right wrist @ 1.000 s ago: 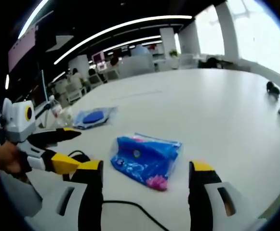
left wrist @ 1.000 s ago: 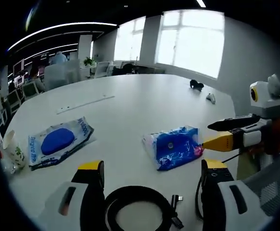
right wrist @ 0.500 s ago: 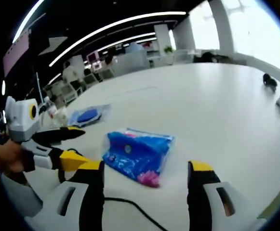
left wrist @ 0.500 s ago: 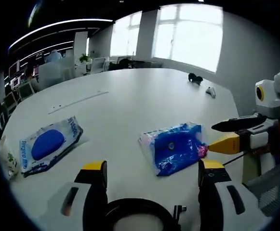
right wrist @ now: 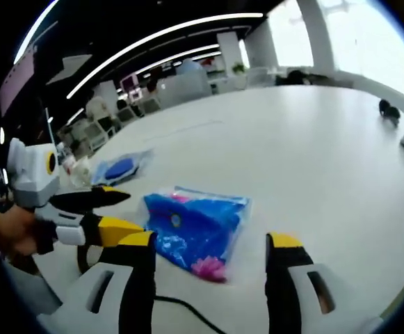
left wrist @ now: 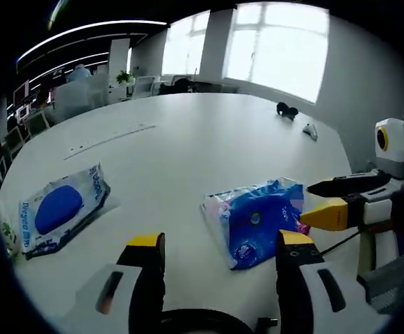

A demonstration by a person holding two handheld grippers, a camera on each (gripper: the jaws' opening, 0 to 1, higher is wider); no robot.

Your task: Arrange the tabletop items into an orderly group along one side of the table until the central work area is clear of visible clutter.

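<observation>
A blue tissue pack lies flat on the white table, just beyond my left gripper, whose jaws stand open and empty. My right gripper comes in from the right, open, with its tips at the pack's right edge. In the right gripper view the same tissue pack lies ahead of the right gripper, also open and empty. There the left gripper reaches in from the left beside the pack. A wet-wipes pack with a blue oval lies further left, and the wet-wipes pack is seen far back.
A black cable coil lies at the near edge under my left jaws. A paper cup stands at the far left. A small dark object and a small white one sit far across the table. Office chairs and desks stand beyond.
Both views have shifted forward, so the blue tissue pack lies nearer both pairs of jaws and the cable coil has slid toward the left view's bottom. Nothing was gripped.
</observation>
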